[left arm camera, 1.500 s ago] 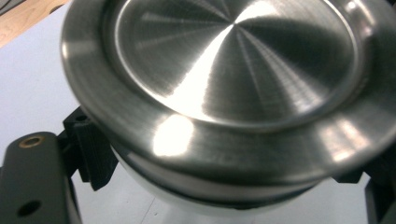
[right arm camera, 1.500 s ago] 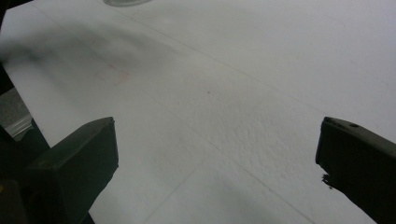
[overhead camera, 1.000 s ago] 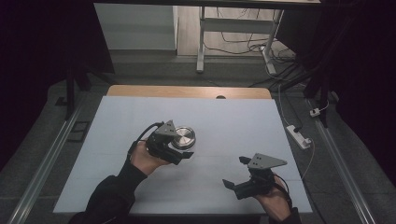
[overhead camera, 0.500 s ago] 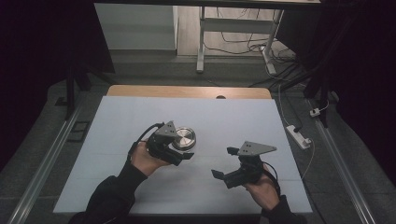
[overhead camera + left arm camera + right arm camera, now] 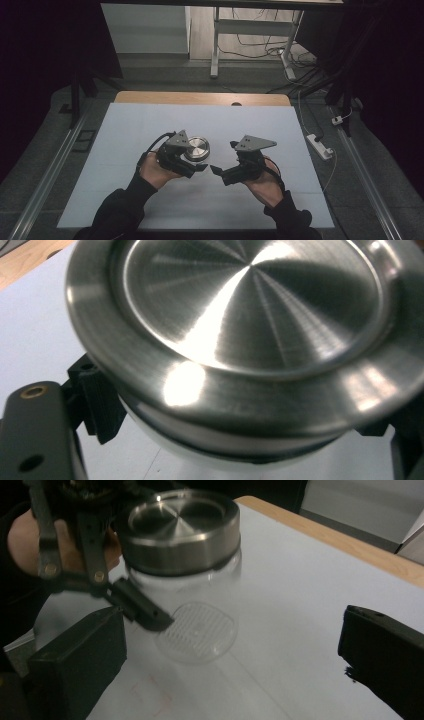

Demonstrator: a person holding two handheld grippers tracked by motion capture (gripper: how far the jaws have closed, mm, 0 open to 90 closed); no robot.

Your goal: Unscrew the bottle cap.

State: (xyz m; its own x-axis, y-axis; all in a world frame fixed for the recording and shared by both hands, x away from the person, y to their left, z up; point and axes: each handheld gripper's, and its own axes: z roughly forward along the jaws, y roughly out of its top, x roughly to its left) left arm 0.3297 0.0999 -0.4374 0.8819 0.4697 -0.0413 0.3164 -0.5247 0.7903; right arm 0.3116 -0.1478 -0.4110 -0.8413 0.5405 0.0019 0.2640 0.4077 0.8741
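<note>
High view has the clear glass jar with the brushed-steel lid [image 5: 197, 149] standing a little left of the frame's centre on the pale bench [image 5: 125, 125], and the left gripper [image 5: 192, 167] is pinching the glass body just below the lid; in the left gripper view the lid [image 5: 250, 315] looms over the two black jaws, which sit low on either side of the glass. The right gripper [image 5: 216, 171] hangs just right of the jar, jaws spread wide with nothing between them, and in the right gripper view the jar [image 5: 192, 580] stands between them and farther off. My guess is that it is going for the lid, and the risks are plain: the left jaws hold smooth glass quite near the top, so any twist could spin the jar in the grip or tip it off its base. The two grippers are also very close; the left gripper's near jaw [image 5: 140, 607] juts across the glass right where the right gripper would come in, so a low approach could knock it. Little else crowds the bench: only its wooden far edge [image 5: 200, 97] in the upper middle, and off it, on the floor at right, a white power strip [image 5: 320, 145].
</note>
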